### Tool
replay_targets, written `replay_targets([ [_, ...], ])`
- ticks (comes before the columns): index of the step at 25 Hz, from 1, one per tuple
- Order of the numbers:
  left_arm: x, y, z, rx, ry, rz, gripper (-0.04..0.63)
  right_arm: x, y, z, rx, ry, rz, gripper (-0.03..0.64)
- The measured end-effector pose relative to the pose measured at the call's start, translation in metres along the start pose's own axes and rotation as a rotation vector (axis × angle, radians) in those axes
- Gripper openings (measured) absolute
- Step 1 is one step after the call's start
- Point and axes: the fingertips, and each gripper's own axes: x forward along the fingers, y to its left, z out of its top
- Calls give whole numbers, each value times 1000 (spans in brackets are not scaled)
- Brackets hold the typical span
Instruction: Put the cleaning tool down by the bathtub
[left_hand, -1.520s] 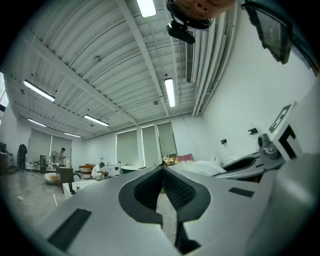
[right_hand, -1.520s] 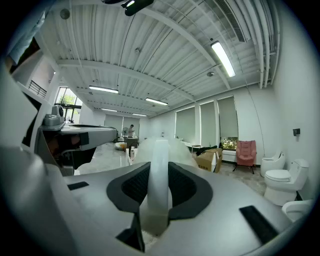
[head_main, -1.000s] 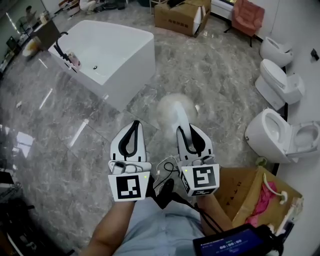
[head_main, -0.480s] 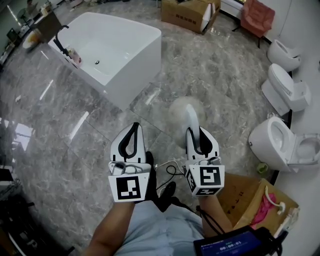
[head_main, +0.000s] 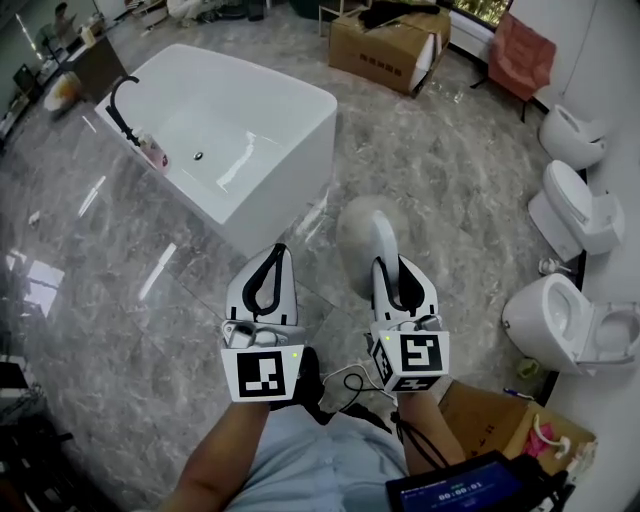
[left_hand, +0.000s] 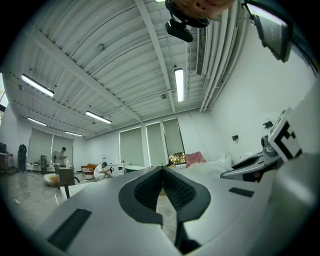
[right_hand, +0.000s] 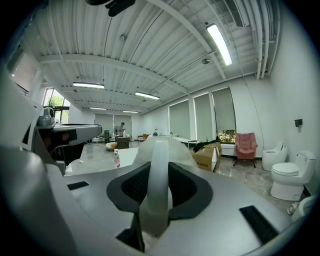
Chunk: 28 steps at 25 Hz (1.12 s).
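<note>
The cleaning tool is a white handle (right_hand: 156, 175) with a round fluffy grey-white head (head_main: 358, 230). My right gripper (head_main: 392, 266) is shut on the handle and holds the head above the marble floor, just right of the bathtub's near corner. The white bathtub (head_main: 290, 150) stands at the upper left, with a black faucet (head_main: 118, 100) on its far rim. My left gripper (head_main: 276, 252) hovers beside the right one, in front of the tub's near wall. In the left gripper view (left_hand: 162, 171) its jaws meet at the tips with nothing between them.
Three white toilets (head_main: 565, 320) line the right wall. A cardboard box (head_main: 390, 45) and a red chair (head_main: 525, 55) stand at the back. Another open cardboard box (head_main: 505, 425) sits at the lower right by my body. The floor is glossy grey marble.
Both grippers have come closer to the bathtub, which now sits nearer in the head view. The tool stays in the right gripper's grip.
</note>
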Motion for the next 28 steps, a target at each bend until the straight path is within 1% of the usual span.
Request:
replay_targets([
  [5,41,33,2,-1,-9,-22,15,44,1,22,1,-21,-33,106],
  [9,69,45,-4,-13,-12,-34,15,69,-7,26,2,-16,-54,106],
  [14,96,43,-15,-17,-3,-59,15,92,-24,23,8,-7,-84,106],
  [20,140,44,-36,-9,25,-75,15,130,-49,14,35,6,-99,106],
  [24,188,34,-53,-7,52,-105,15,166,-77,4,59,31,-105,106],
  [28,255,18,-72,-2,91,-141,15,215,-121,0,87,56,-116,106],
])
